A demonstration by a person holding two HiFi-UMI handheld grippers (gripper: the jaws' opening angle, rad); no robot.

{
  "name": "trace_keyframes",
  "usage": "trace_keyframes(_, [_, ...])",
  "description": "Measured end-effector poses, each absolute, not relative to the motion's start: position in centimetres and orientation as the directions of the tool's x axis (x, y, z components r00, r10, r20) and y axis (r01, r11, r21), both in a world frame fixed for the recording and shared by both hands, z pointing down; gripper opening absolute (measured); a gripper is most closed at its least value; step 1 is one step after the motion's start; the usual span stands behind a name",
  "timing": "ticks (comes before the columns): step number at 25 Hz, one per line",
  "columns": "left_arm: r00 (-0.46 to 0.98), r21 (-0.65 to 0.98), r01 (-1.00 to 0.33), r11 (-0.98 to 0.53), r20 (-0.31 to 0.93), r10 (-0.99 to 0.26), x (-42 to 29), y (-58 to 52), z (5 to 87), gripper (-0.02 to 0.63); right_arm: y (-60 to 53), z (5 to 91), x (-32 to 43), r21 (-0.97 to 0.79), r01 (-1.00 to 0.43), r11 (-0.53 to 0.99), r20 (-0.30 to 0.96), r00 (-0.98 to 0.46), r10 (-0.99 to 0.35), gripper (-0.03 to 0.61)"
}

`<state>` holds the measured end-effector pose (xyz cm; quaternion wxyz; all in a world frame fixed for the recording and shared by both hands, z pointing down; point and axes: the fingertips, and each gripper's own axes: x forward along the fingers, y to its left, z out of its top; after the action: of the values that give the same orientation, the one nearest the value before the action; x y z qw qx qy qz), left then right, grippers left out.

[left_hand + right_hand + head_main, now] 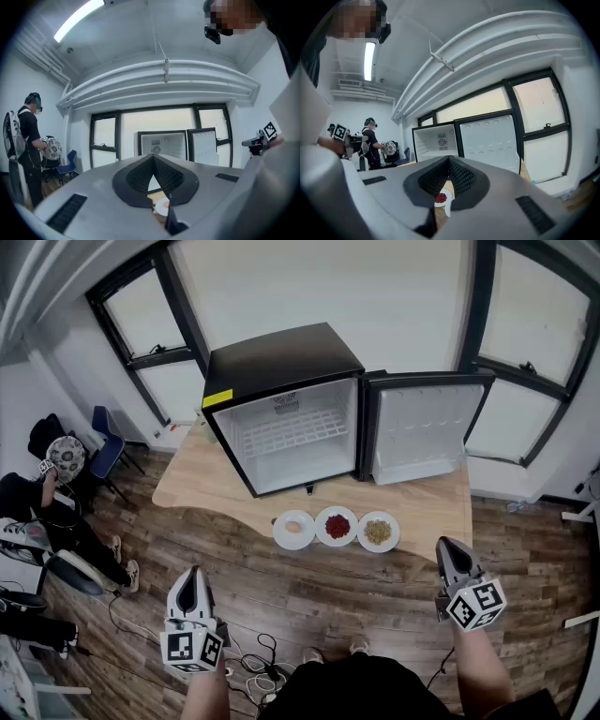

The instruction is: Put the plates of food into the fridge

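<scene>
Three plates (337, 526), near edge of bench (427, 502): likely light, stiff, breakable, food loose; take by rim, keep level. Left gripper (192, 582), right gripper (452, 559): fingers (136, 180) clenched, empty.

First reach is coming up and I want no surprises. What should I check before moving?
1. The door of the fridge is open: ok.
2. The shelf inside is bare: ok.
3. All three plates sit on the table before the fridge, apart from both grippers: ok.
4. The left gripper is empty: ok.
5. The right gripper is empty: ok.
6. Jaws open for a grip: not ok, both are shut.
</scene>
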<state>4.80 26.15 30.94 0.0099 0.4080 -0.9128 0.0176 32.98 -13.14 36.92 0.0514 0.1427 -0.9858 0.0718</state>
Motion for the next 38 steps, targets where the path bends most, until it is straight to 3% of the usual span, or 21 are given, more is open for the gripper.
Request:
trace_keyframes(12, [-0.692,-0.032,-0.722,0.691,0.018,-0.722,6.5,22.3,30.1,0.004,-16.3,38.4,32.3,-0.127,-0.219,0.967,0.135,-0.970,-0.202,0.021])
trace_keyframes(22, [-0.675,-0.078,-0.735,0.674,-0.006,-0.738,6.9,18.5,29.0,0.004,-18.4,38.2,31.2,-0.115,-0.251,0.961,0.081,-0.967,-0.243,0.021])
trace_keyframes(38, [-0.451,-0.117,-0.887,0.447,0.000,-0.893,-0.2,8.4,30.4,0.005,-18.8,41.3,27.6,-0.142,-0.430,0.892,0.146,-0.900,-0.411,0.021])
